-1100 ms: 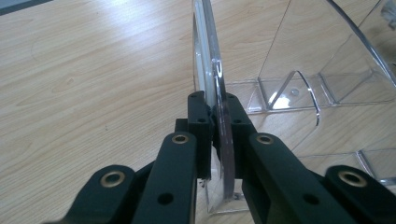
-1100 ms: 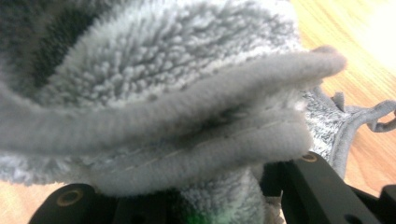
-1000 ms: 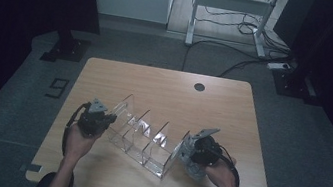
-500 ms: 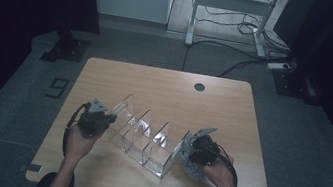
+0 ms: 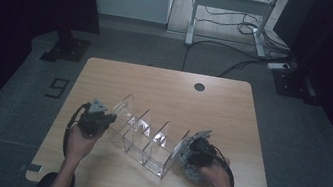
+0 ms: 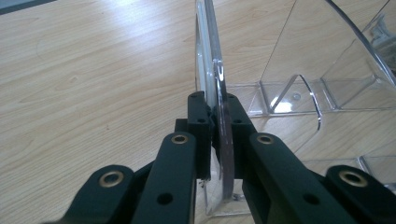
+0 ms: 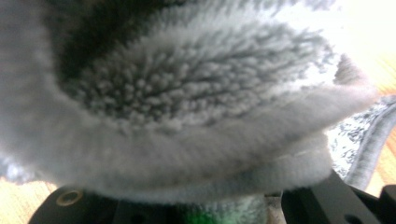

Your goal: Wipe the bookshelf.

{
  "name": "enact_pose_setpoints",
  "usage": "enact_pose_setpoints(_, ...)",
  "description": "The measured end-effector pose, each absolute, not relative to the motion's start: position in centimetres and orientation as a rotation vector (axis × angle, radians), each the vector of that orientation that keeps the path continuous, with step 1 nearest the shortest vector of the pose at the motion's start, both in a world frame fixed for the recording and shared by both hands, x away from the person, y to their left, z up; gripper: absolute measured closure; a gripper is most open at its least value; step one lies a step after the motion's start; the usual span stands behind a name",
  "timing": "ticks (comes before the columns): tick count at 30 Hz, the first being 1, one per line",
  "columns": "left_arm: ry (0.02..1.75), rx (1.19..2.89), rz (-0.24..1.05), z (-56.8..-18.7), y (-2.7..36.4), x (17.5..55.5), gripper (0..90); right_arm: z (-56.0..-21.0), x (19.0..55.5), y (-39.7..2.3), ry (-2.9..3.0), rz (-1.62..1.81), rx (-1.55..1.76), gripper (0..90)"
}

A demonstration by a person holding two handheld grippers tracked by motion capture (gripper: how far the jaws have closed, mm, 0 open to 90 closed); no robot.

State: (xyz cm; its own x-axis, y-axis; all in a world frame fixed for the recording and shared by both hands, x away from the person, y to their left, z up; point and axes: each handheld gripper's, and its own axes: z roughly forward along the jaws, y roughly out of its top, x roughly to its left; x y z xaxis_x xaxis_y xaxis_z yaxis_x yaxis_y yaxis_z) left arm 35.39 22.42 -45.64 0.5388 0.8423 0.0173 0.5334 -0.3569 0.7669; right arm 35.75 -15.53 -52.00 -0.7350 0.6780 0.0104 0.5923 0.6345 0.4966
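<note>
A clear acrylic divider rack [image 5: 148, 133] lies slanted across the front half of the wooden table [image 5: 165, 88]. My left gripper [image 5: 102, 120] is at its left end, shut on the rack's thin end wall [image 6: 208, 56]; the black jaws pinch the pane between their pads [image 6: 218, 105]. At the rack's right end my right gripper [image 5: 191, 153] is shut on a fluffy grey microfibre cloth [image 5: 191, 171], which lies against the right end wall. In the right gripper view the cloth [image 7: 196, 93] bulges close over the black fingers [image 7: 336, 198] and hides the rack.
A round cable hole [image 5: 199, 86] sits near the table's back edge. Bare tabletop lies behind the rack and to its right. Beyond the table are a dark floor, a metal desk frame [image 5: 228, 12] and loose cables [image 5: 240, 59].
My right gripper with the cloth has sunk a little along the rack's right end. The left gripper and the rack have stayed put.
</note>
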Motion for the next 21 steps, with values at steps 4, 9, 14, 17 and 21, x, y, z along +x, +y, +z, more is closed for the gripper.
enact_pose_setpoints(4,1.114,2.043,0.548,-45.7,22.4,35.4,85.1,-52.1,35.7,-15.6,2.676,0.727,1.052,62.7)
enact_pose_setpoints(9,1.125,2.043,0.565,-45.7,22.2,35.3,85.4,-52.1,35.5,-15.4,2.673,0.718,1.033,62.4)
enact_pose_setpoints(14,1.132,2.040,0.573,-45.7,22.1,35.2,85.5,-52.0,34.9,-15.1,2.682,0.697,0.997,62.1)
enact_pose_setpoints(17,1.135,2.038,0.573,-45.7,22.1,35.2,85.5,-52.0,34.6,-14.9,2.687,0.692,0.981,62.0)
enact_pose_setpoints(21,1.136,2.038,0.573,-45.7,22.1,35.2,85.5,-51.9,34.1,-14.7,2.705,0.694,0.958,61.9)
